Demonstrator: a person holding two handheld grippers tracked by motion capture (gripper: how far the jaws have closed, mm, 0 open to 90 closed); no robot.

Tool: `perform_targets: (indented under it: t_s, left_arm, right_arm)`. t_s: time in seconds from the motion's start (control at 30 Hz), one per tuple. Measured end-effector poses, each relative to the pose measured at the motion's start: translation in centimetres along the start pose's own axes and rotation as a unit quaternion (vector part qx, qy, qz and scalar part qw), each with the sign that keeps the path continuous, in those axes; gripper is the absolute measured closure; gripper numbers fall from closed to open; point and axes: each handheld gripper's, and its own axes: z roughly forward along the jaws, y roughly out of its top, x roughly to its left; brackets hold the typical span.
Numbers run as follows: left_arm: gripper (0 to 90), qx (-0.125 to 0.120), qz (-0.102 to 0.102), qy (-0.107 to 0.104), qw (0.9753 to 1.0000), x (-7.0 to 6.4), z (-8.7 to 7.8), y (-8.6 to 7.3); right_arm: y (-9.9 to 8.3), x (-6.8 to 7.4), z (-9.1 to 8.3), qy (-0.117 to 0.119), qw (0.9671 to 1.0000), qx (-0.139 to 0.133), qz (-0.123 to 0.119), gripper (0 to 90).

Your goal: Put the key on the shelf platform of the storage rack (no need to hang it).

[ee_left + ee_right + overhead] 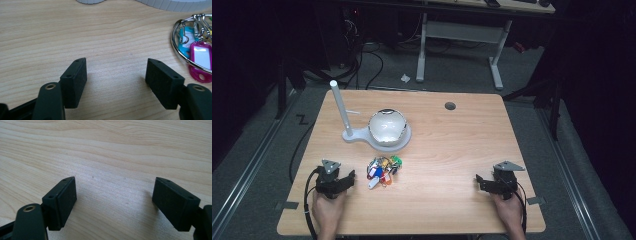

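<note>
I hold my left hand-held gripper (346, 181) low over the wooden surface (452, 150), just left of the key tags (383, 169). Its jaws stand wide apart with nothing between them, only bare wood. In the left gripper view (116, 72) the key tags (193, 47) lie just beyond and to the right of the right jaw, apart from it: a pink tag, a blue one behind it, and small clips on a big metal ring.

The key tags lie in a loose heap on the surface, a little nearer to me than the bowl (387, 127), which sits on a white round base (404, 141). A white post (340, 106) rises from the same base, left of the bowl and farther from the key tags.

My right hand-held gripper (480, 182) rests well to the right of the key tags, near the surface's front edge. Its jaws are also spread wide and hold nothing; the right gripper view (113, 195) has plain wood grain between them.
</note>
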Motion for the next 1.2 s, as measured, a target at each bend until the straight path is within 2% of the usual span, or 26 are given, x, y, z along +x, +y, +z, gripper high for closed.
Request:
perform_targets:
  t_s: [0.17, 0.4, 0.43, 0.57, 0.6, 0.77, 0.8, 1.1, 1.13, 1.17, 1.2]
  left_arm:
    - [32.4, 0.003, 0.006, -0.003, 1.0, 0.06, -0.02, 0.0]
    - [30.7, 0.007, 0.002, -0.002, 1.0, -0.04, -0.07, -0.09]
    - [30.1, 0.006, -0.006, 0.002, 1.0, -0.13, -0.07, -0.13]
    - [29.6, 0.007, -0.001, -0.001, 1.0, -0.09, -0.07, -0.12]
    - [29.6, 0.007, -0.008, 0.002, 0.9999, -0.19, -0.08, -0.17]
    - [29.4, 0.008, 0.007, -0.004, 0.9999, 0.0, -0.04, -0.11]
    - [29.4, 0.008, 0.0, -0.002, 1.0, -0.09, -0.05, -0.13]
    - [30.5, 0.012, 0.002, -0.002, 0.9999, -0.07, -0.14, -0.02]
    - [30.5, 0.013, 0.0, -0.002, 0.9999, -0.11, -0.21, 0.03]
    - [30.8, 0.011, -0.011, 0.002, 0.9999, -0.27, -0.3, 0.02]
    - [30.9, 0.014, -0.002, -0.005, 0.9999, -0.2, -0.42, 0.12]
  right_arm:
    - [0.0, 0.0, 0.0, 0.0, 1.0, 0.0, 0.0, 19.6]
    - [0.0, 0.0, 0.0, 0.0, 1.0, 0.0, 0.0, 19.6]
    - [0.0, 0.0, 0.0, 0.0, 1.0, 0.0, 0.0, 19.6]
    - [0.0, 0.01, -0.01, 0.0, 1.0, 0.0, 0.001, 19.6]
    - [0.0, 0.01, -0.01, 0.0, 1.0, 0.0, 0.001, 19.6]
    - [0.0, 0.01, 0.0, 0.0, 1.0, 0.0, 0.0, 19.6]
    - [0.0, 0.01, 0.0, 0.0, 1.0, 0.0, 0.001, 19.6]
    - [0.0, 0.01, 0.0, 0.0, 1.0, 0.0, 0.001, 19.6]
    - [0.0, 0.01, 0.0, 0.0, 1.0, 0.0, 0.0, 19.6]
    - [0.0, 0.01, 0.0, 0.0, 1.0, 0.0, 0.001, 19.6]
    - [0.0, 0.01, 0.0, 0.0, 1.0, 0.0, 0.001, 19.6]
